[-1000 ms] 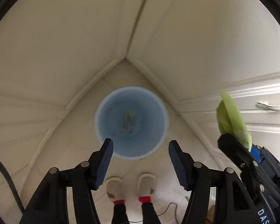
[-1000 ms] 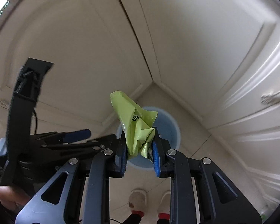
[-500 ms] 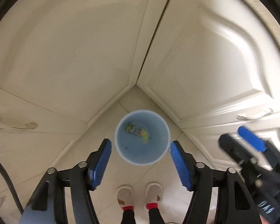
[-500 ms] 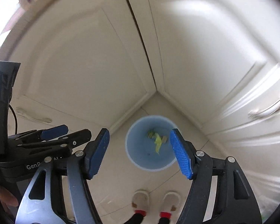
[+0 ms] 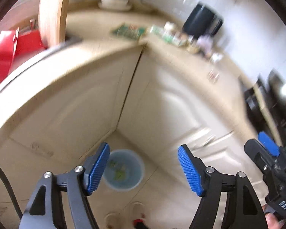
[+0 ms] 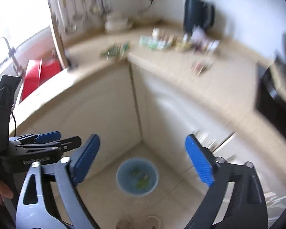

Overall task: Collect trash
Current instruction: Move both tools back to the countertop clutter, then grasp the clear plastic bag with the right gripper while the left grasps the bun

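Both grippers, left [image 5: 143,168] and right [image 6: 142,158], opening, empty | above round pale-blue plastic bin [image 6: 137,176] | next: approach blurred worktop wrappers [image 6: 154,43] squarely.

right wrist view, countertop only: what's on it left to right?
Red box → green packets at the corner → blurred cluster of small packages → small item lying alone. All too blurred to identify.

Bin below the tongs

The round blue plastic bin [image 6: 137,176] sits on the floor in the cabinet corner, wrappers [image 6: 142,179] inside, below and between the right tongs [image 6: 143,161].
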A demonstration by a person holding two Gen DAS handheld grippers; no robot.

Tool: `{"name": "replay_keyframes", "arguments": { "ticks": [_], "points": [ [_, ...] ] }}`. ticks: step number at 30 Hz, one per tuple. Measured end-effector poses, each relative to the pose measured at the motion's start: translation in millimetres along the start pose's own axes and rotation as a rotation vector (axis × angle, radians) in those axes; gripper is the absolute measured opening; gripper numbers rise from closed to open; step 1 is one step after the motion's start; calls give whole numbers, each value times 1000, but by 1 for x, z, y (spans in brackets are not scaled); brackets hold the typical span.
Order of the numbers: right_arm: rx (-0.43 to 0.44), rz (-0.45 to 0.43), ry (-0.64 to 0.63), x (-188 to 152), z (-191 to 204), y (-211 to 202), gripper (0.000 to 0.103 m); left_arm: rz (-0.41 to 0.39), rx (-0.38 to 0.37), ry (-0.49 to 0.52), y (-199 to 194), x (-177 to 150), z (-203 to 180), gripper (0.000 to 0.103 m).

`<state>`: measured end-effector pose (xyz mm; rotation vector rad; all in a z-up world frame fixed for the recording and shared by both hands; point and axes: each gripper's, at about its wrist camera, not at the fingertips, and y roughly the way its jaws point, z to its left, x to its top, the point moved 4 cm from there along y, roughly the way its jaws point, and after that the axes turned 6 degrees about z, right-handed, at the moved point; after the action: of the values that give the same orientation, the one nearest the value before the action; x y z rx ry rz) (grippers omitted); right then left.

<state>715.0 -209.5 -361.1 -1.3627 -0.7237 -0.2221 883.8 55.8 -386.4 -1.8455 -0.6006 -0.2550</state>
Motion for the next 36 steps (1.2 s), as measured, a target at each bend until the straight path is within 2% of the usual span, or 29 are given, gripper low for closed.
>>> {"name": "replay_keyframes", "arguments": {
  "ticks": [4, 7, 10, 14, 17, 21, 26, 30, 32, 36],
  "points": [
    [-40, -77, 24, 33, -17, -37, 92, -71, -19, 36, -38, 22, -15, 71],
    [-65, -112, 51, 52, -33, -54, 93, -116, -4, 71, -40, 39, -25, 71],
    [-73, -140, 83, 76, -52, -50, 95, -139, -2, 82, -35, 62, -37, 71],
    [-100, -179, 86, 121, -70, -29, 96, -150, 29, 107, 7, 119, -58, 71],
    [-124, -187, 88, 162, -93, -3, 96, -143, 11, 107, 42, 171, -78, 71],
    [-190, -173, 85, 216, -133, 47, 96, -141, 45, 83, 87, 245, -97, 71],
    [-174, -88, 122, 279, -188, 133, 96, -111, 100, 73, 154, 323, -105, 71],
    [-145, -30, 123, 308, -210, 194, 96, -56, 120, 53, 207, 360, -102, 71],
    [-140, 15, 91, 316, -212, 225, 96, -23, 126, 47, 240, 372, -100, 71],
    [-157, 82, 48, 320, -215, 267, 94, 11, 133, 40, 275, 387, -96, 71]
  ]
}}
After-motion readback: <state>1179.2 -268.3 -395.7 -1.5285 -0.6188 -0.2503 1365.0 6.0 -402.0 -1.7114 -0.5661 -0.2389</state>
